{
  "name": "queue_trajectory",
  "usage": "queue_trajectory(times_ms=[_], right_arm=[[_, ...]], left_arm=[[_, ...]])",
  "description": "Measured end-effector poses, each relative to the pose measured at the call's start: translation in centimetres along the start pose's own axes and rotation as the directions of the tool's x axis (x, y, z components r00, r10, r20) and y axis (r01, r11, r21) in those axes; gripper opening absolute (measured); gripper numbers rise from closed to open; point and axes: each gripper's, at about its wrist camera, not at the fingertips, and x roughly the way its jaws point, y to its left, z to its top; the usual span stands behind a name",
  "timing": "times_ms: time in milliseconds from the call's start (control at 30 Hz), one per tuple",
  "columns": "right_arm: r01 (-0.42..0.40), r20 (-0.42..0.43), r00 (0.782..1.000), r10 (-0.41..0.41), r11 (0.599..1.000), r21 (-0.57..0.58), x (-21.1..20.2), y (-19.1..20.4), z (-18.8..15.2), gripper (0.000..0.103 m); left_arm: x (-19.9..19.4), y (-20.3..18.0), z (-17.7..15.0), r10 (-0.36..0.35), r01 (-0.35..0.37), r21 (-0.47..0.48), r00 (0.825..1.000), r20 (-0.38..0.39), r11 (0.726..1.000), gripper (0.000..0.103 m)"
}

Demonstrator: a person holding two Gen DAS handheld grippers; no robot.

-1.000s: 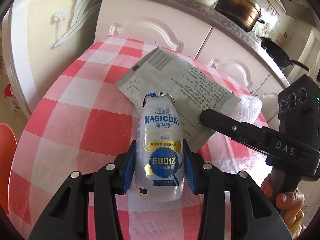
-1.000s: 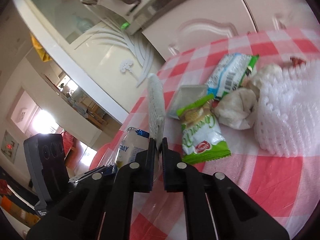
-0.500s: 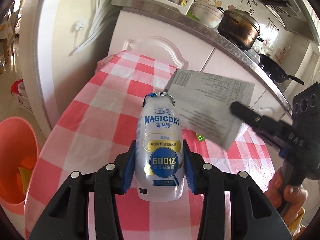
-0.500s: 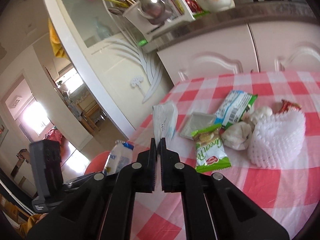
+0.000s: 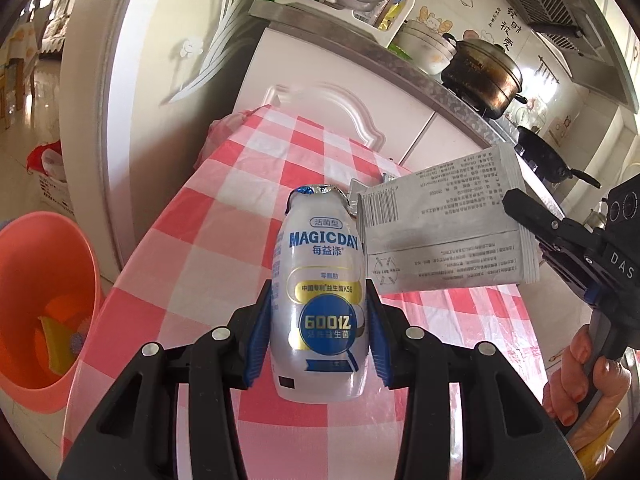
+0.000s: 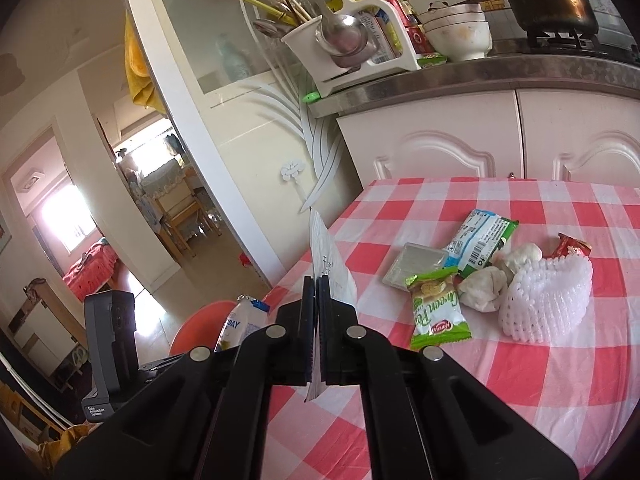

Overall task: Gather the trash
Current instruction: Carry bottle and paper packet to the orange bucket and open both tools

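The left gripper (image 5: pixel 319 334) holds a small white probiotic drink bottle (image 5: pixel 319 300) by its lower body, its blue-lined fingers (image 5: pixel 258 336) pressed on both sides; the bottle points away from the camera with its torn foil lid (image 5: pixel 316 192) at the far end, above the red-and-white checked tablecloth (image 5: pixel 208 216). Below and to the left stands an orange plastic bin (image 5: pixel 44 280) with some yellow and orange scraps inside. The right gripper (image 6: pixel 316 316) is fully closed on a flat silver foil sachet (image 5: pixel 444 236), pinched by 1 edge and held in the air just to the right of the bottle. On the table in the right wrist view lie a green snack wrapper (image 6: pixel 438 306), a blue-and-green wrapper (image 6: pixel 482 240), a small clear plastic tray (image 6: pixel 416 264), 2 crumpled tissues (image 6: pixel 486 290), a white foam fruit net (image 6: pixel 546 300) and a red wrapper (image 6: pixel 572 246), all close together. A hand (image 5: pixel 584 384) grips the right gripper's handle
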Motion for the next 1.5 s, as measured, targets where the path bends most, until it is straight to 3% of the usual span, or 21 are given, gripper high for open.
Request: queue_trajectory(times_ms=[167, 400, 533, 800, 933, 1167, 1300, 1500], right_arm=[[0.002, -0.067, 0.998, -0.002, 1.000, 0.001, 1.2, 0.0, -0.5, 0.008], [0.064, -0.159, 0.985, -0.067, 0.998, -0.028, 4.5, 0.3, -1.5, 0.018], [0.113, -0.145, 0.983, -0.116, 0.993, -0.031, 5.0, -0.1, -2.0, 0.010], [0.127, -0.086, 0.988, -0.132, 0.990, -0.064, 4.6, 1.5, -0.9, 0.009], [0.079, -0.087, 0.992, -0.086, 0.994, -0.082, 5.4, 3.6, 0.3, 0.009], [-0.054, -0.132, 0.991, 0.036, 0.989, -0.138, 8.7, 9.2, 1.2, 0.009], [-0.132, -0.183, 0.978, 0.100, 0.977, -0.169, 11.6, 12.6, 1.1, 0.009], [-0.236, -0.294, 0.940, 0.175, 0.954, -0.186, 16.6, 16.9, -0.8, 0.009]], left_arm=[[0.7, 0.1, -0.5, -0.027, 0.027, -0.007, 0.999, -0.018, 1.000, 0.044], [0.8, 0.7, -0.8, -0.047, 0.047, -0.025, 0.999, -0.022, 0.999, 0.044], [0.3, 1.5, -0.8, -0.050, 0.050, -0.040, 0.999, -0.006, 0.998, 0.044], [-1.3, 3.7, -0.4, -0.041, 0.044, -0.073, 0.998, 0.041, 0.996, 0.044], [-2.7, 5.4, 0.0, -0.021, 0.029, -0.095, 0.997, 0.079, 0.995, 0.044], [-6.0, 10.1, 0.4, 0.082, -0.059, -0.156, 0.986, 0.146, 0.986, 0.044], [-7.7, 13.4, 0.5, 0.154, -0.118, -0.205, 0.974, 0.168, 0.972, 0.044], [-9.0, 17.9, 0.2, 0.249, -0.198, -0.270, 0.954, 0.168, 0.942, 0.044]])
